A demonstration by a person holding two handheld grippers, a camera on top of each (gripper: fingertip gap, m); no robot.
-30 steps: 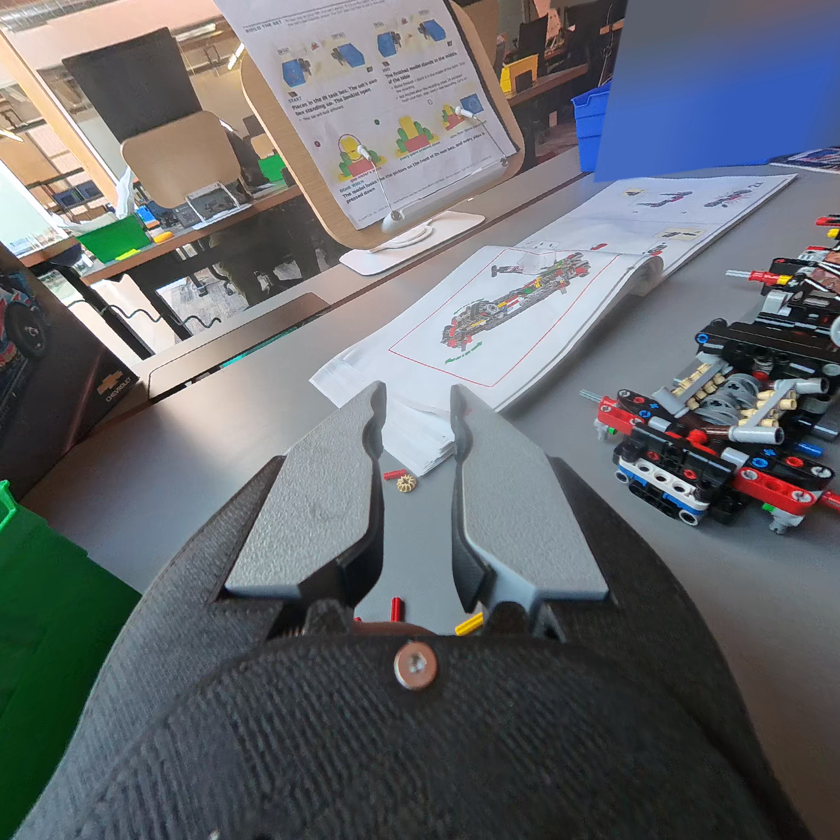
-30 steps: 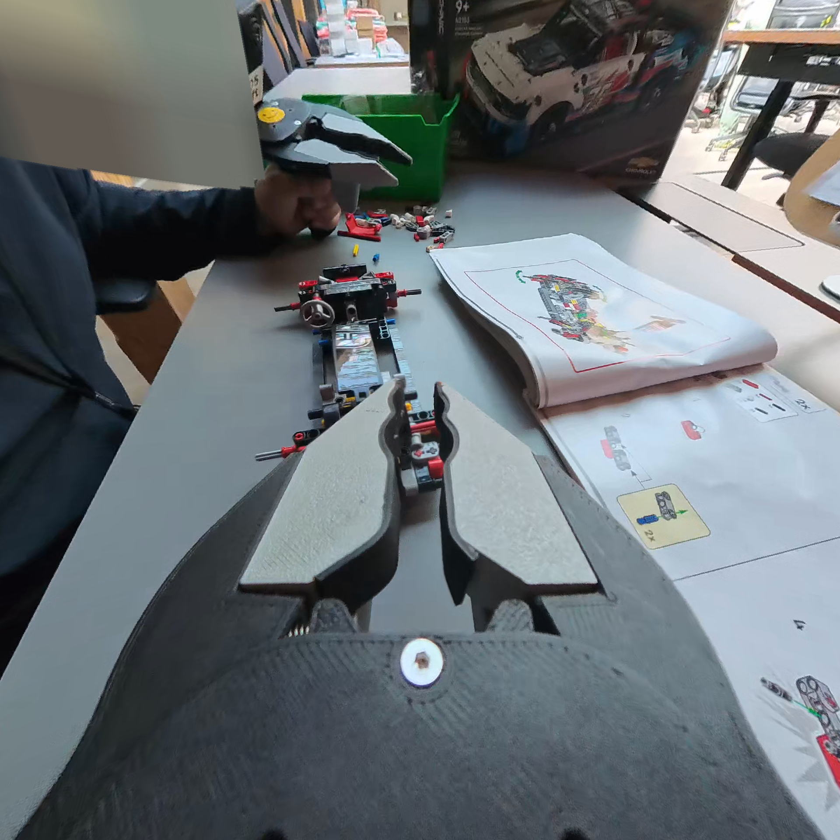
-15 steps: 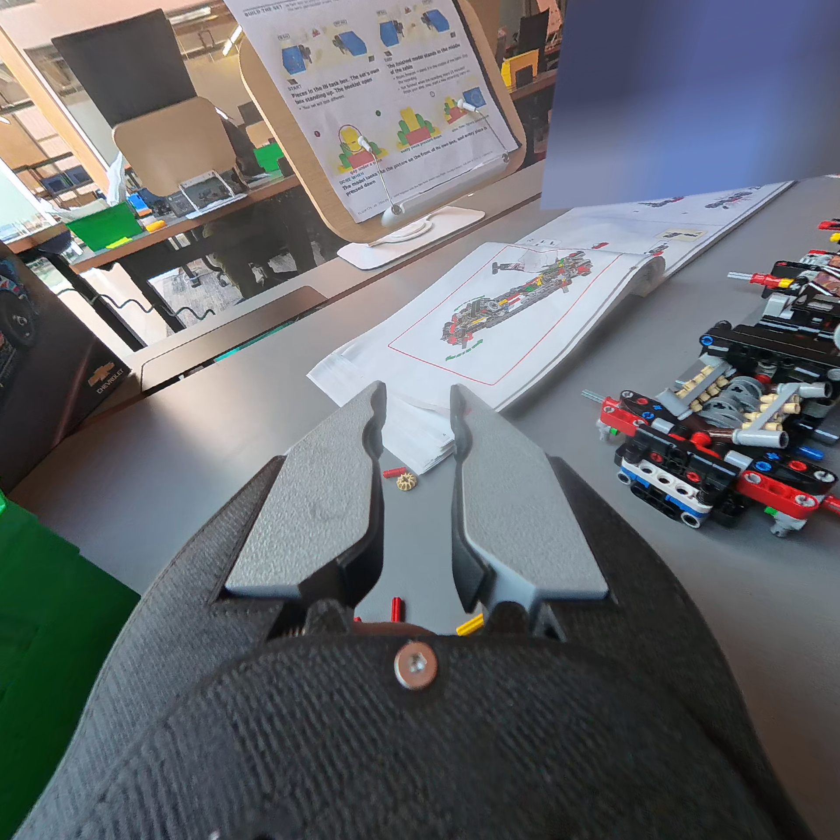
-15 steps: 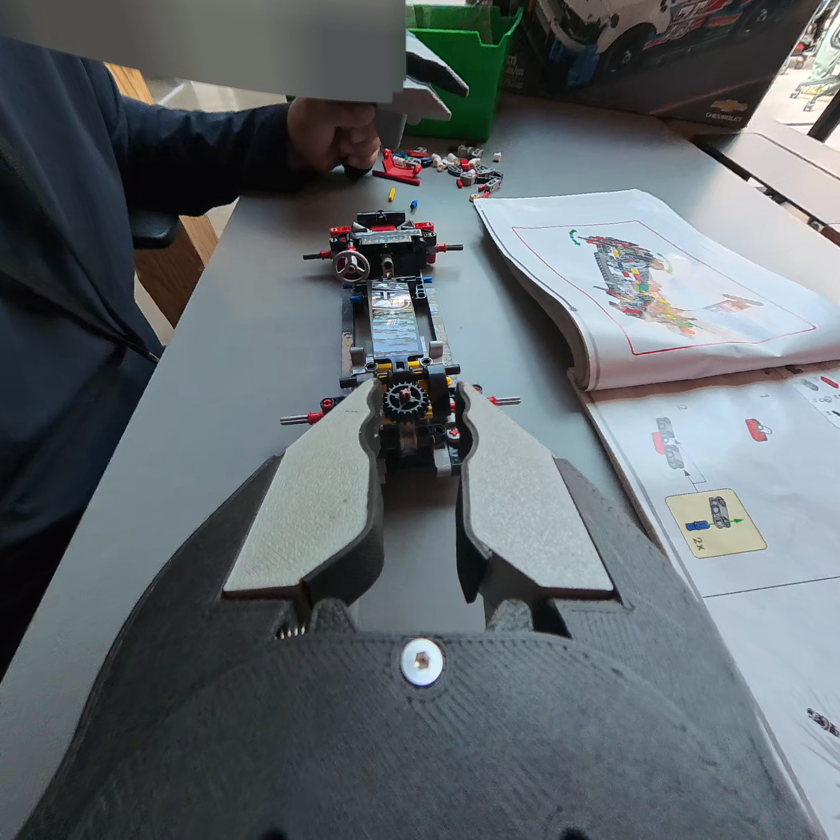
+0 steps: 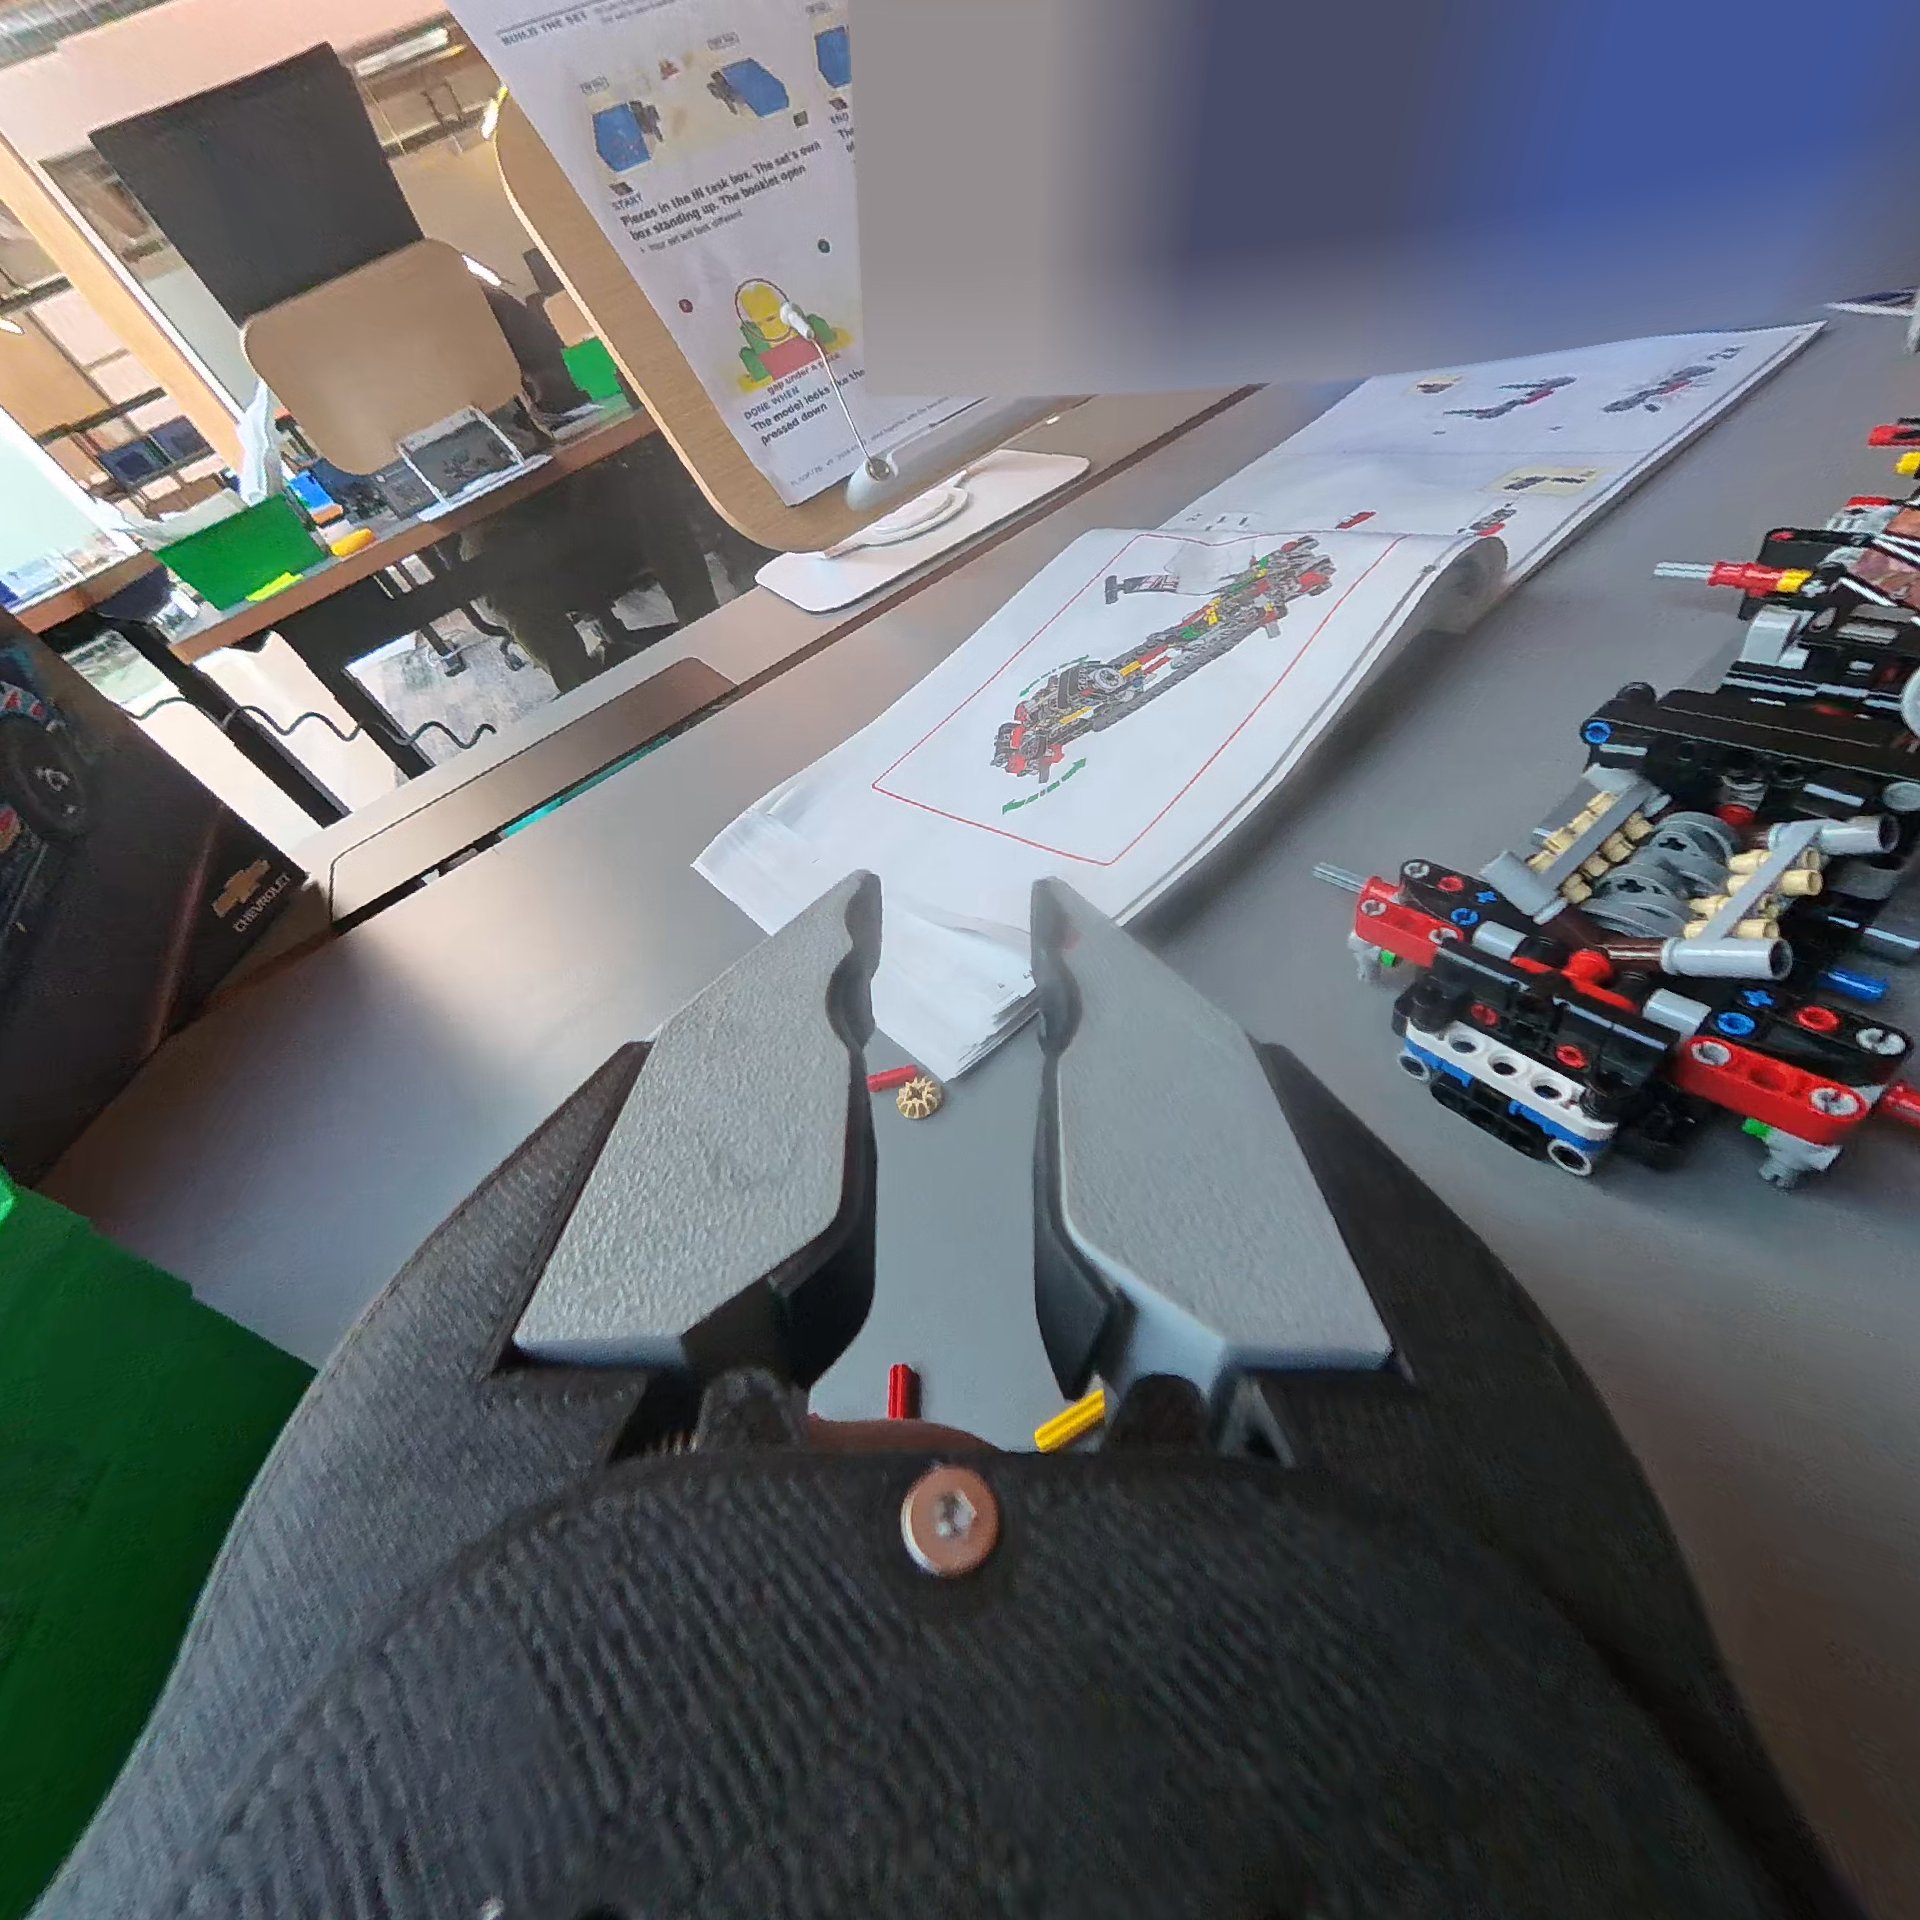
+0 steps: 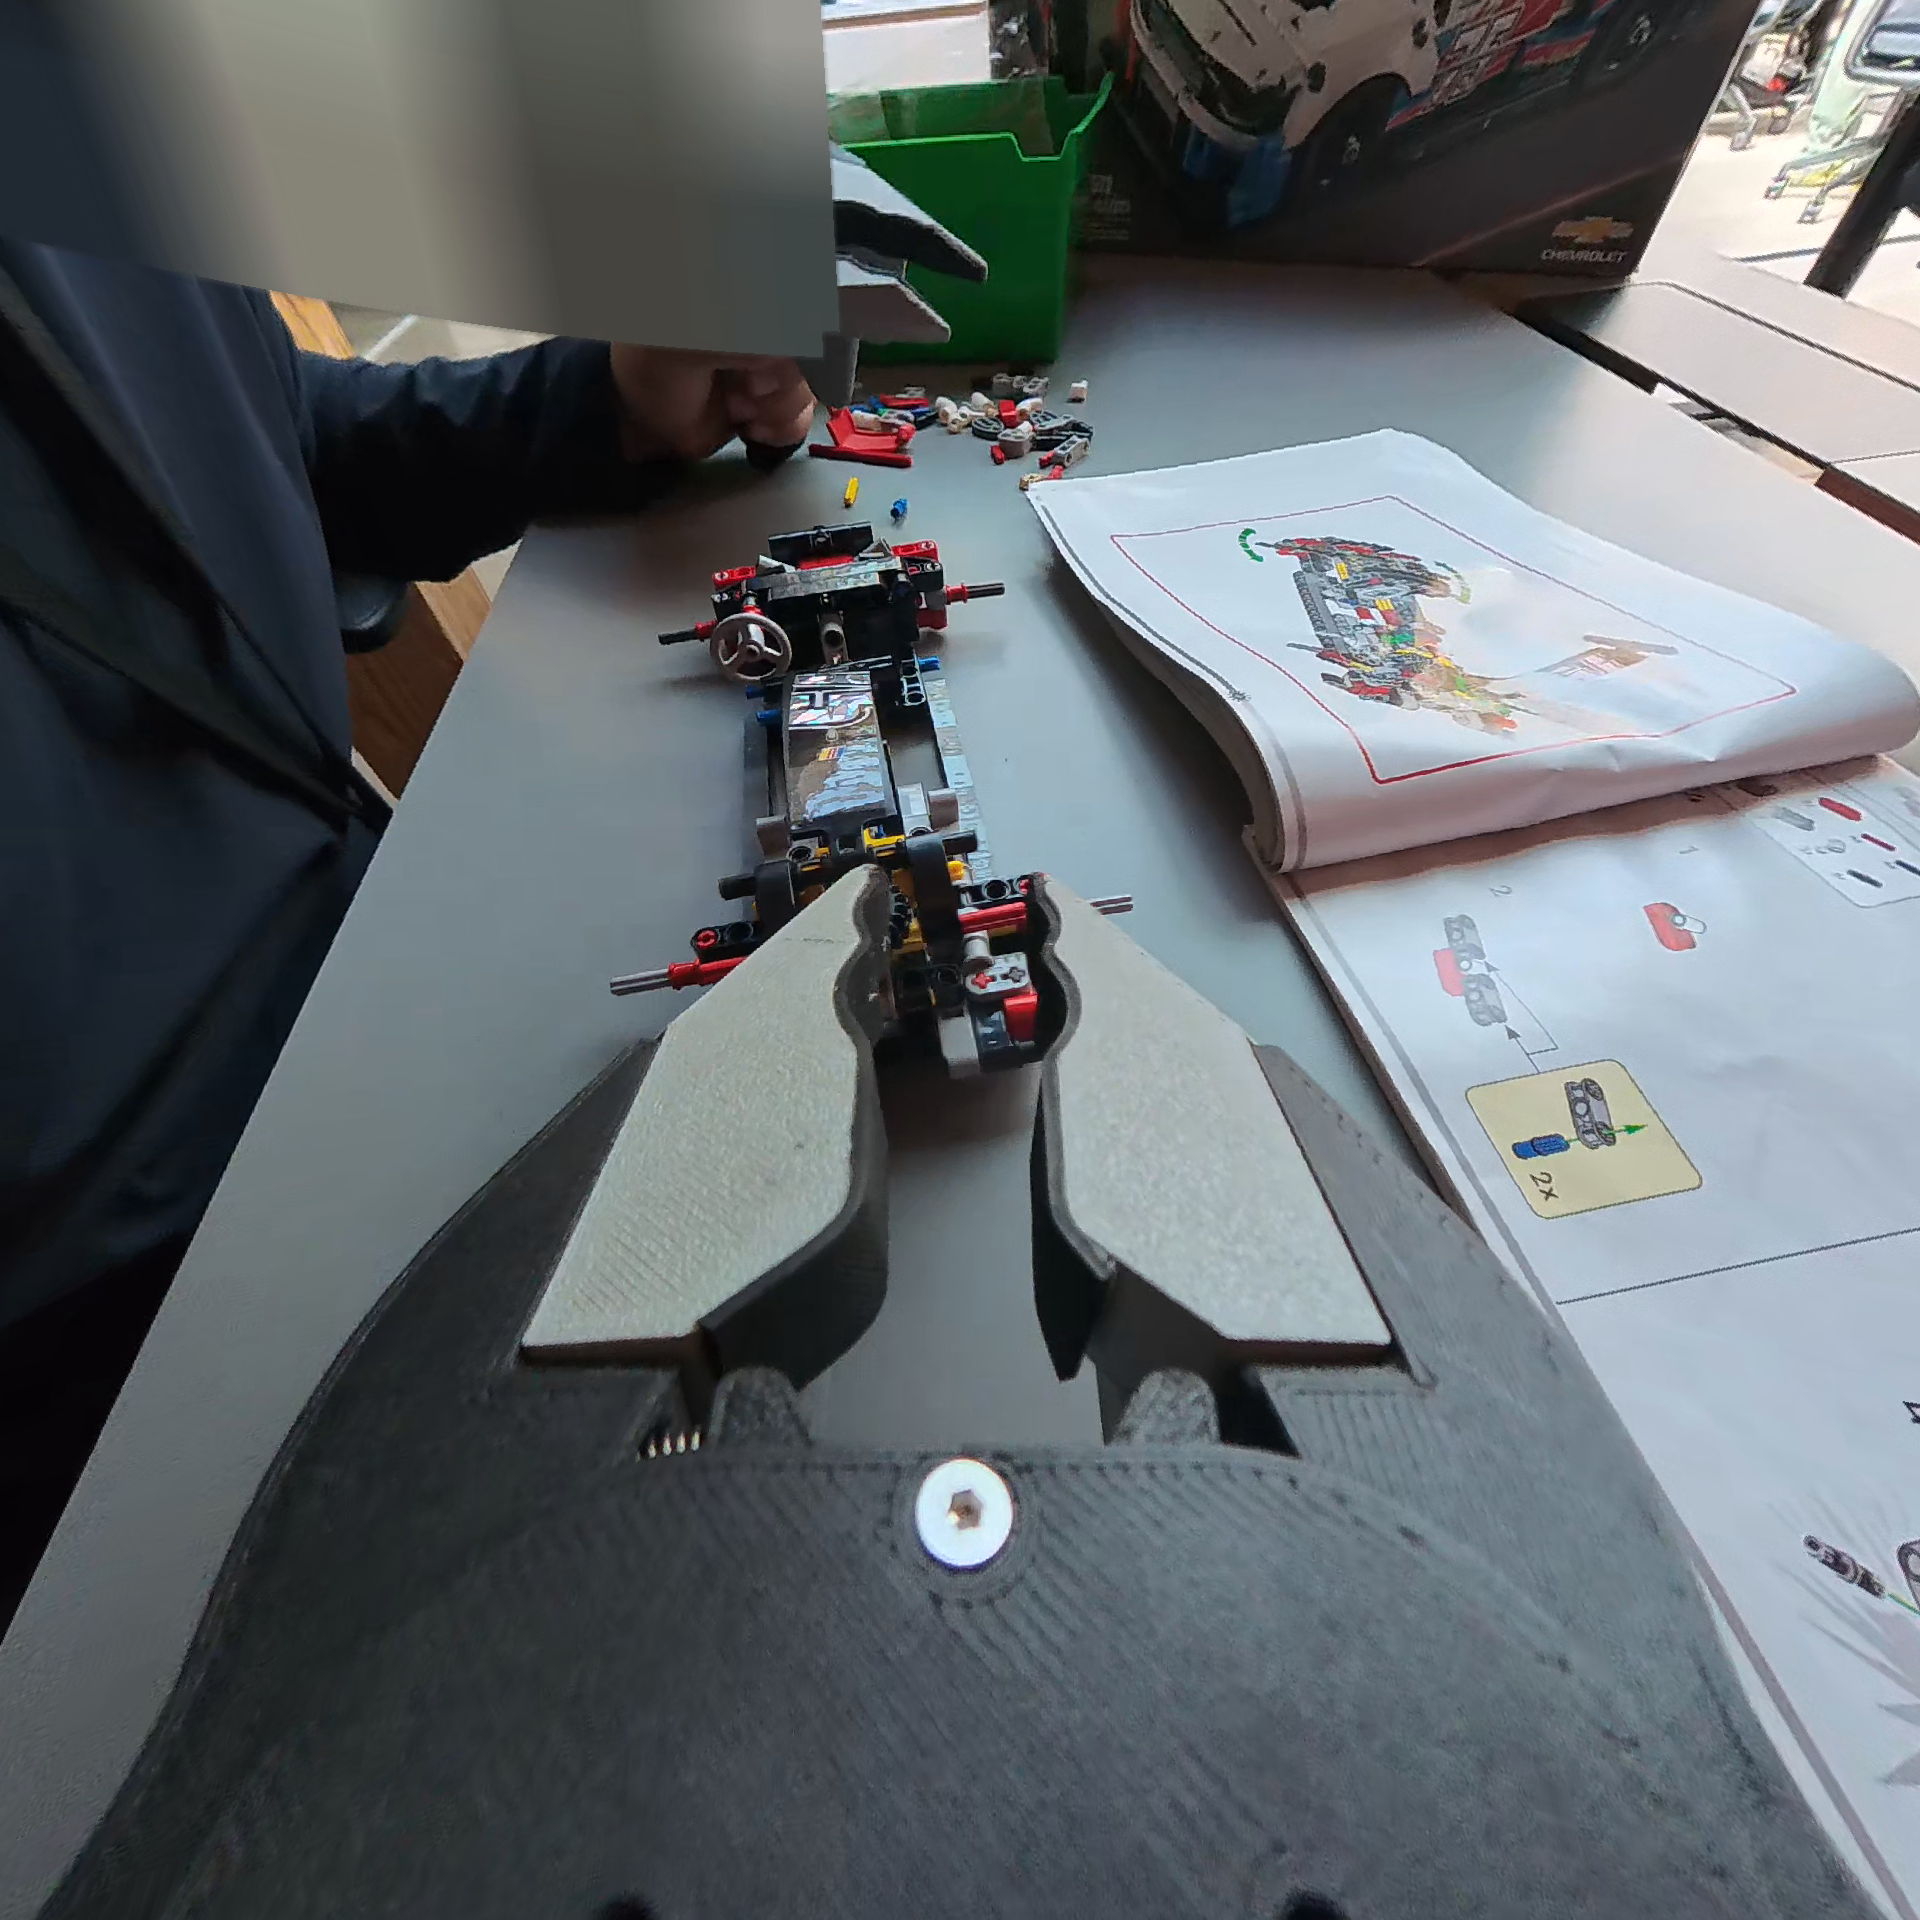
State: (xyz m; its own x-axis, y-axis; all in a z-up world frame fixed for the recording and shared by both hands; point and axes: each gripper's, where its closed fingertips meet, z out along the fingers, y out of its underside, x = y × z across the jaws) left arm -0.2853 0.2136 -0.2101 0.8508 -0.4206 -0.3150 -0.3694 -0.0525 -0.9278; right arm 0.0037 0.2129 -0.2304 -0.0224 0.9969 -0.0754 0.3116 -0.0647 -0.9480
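My right gripper [image 6: 961, 904] is down at the near end of a long black, red and yellow brick car chassis [image 6: 842, 748] that lies on the grey table [image 6: 520, 935]. Its fingers close on that end from both sides, with no gap showing at the pads. My left gripper [image 5: 956, 914] is open and empty, held above the table. A tan gear [image 5: 918, 1098] and a red pin [image 5: 891, 1077] lie on the table below its jaws. The chassis also shows at the right of the left wrist view [image 5: 1662, 935]. The left gripper shows far off in the right wrist view [image 6: 904, 281], held in a person's hand [image 6: 727, 405].
An open instruction booklet [image 6: 1455, 644] lies right of the chassis. Loose small pieces [image 6: 977, 416] lie by a green bin [image 6: 997, 208], with a dark car-set box [image 6: 1403, 125] behind. A sheet on a stand [image 5: 727, 260] is beyond the table. A dark-sleeved person sits at the left. Some 30 centimeters of space lies between my two pairs of fingers. To the tan gear [image 5: 918, 1098]: left tips about 8 centimeters, right tips about 35 centimeters.
My right gripper moved forward and down onto the chassis' near end; its jaws opened wider, then narrowed around it. My left gripper stayed open and barely moved.
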